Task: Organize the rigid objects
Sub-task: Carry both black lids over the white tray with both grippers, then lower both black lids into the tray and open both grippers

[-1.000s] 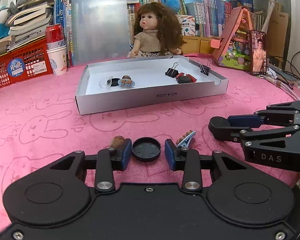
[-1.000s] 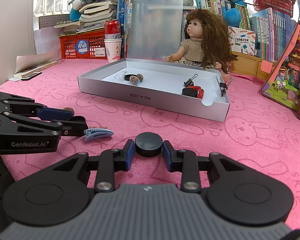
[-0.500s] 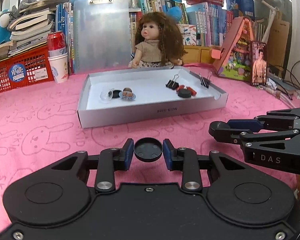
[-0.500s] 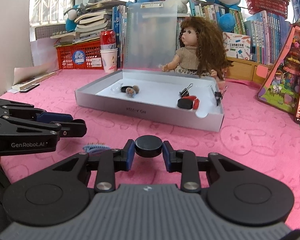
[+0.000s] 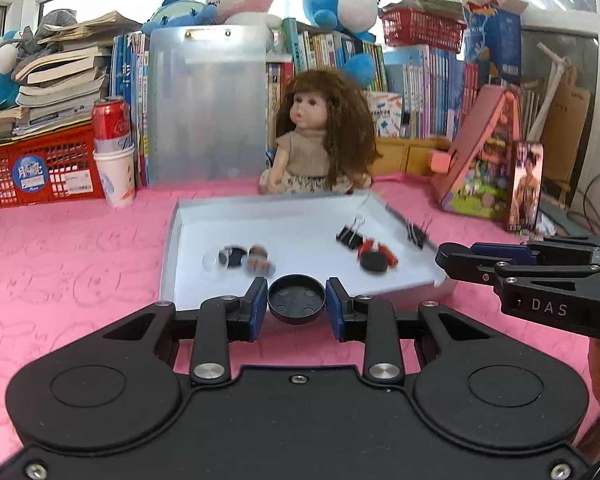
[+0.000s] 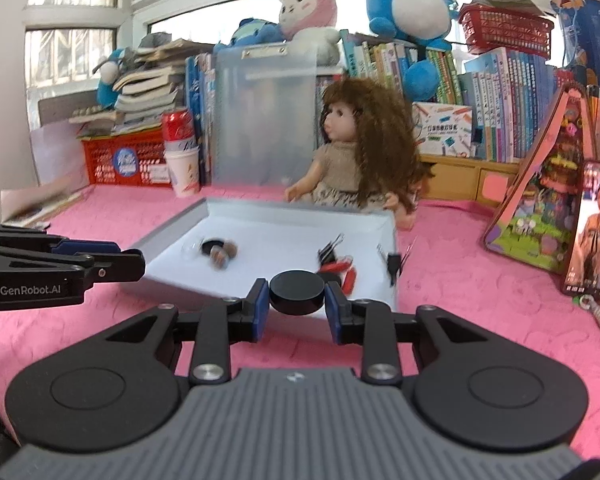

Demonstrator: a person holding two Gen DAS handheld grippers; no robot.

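The pink rabbit-patterned cloth on the bench (image 5: 72, 256) carries a shallow white cardboard box tray (image 5: 300, 216), and that tray lies straight ahead of both claws, its long side running across the view and its near wall facing them. Neither claw seems clearly closer; they ride side by side, the left claw (image 5: 297, 304) toward the tray's left half and the right claw (image 6: 297, 300) toward its right half. So the coming move, as I judge it, is a short carry forward over the near wall and then a release.

The left claw pinches a round black plastic cap, hollow side up (image 5: 297, 298), between its blue pads. The right claw pinches a solid-looking round black disc (image 6: 297, 292) the same way. Both pieces hang just at the tray's near edge, off the cloth.

Inside the tray already lie a black binder clip (image 5: 350, 234), a small black disc with red pieces (image 5: 374, 260) and a blurred cluster of small round items (image 5: 240, 258) at the left.

The left view shows the ribbed inside of its cap and the right claw from the side; the right view shows a second binder clip on the tray's right wall (image 6: 392, 264) more plainly.
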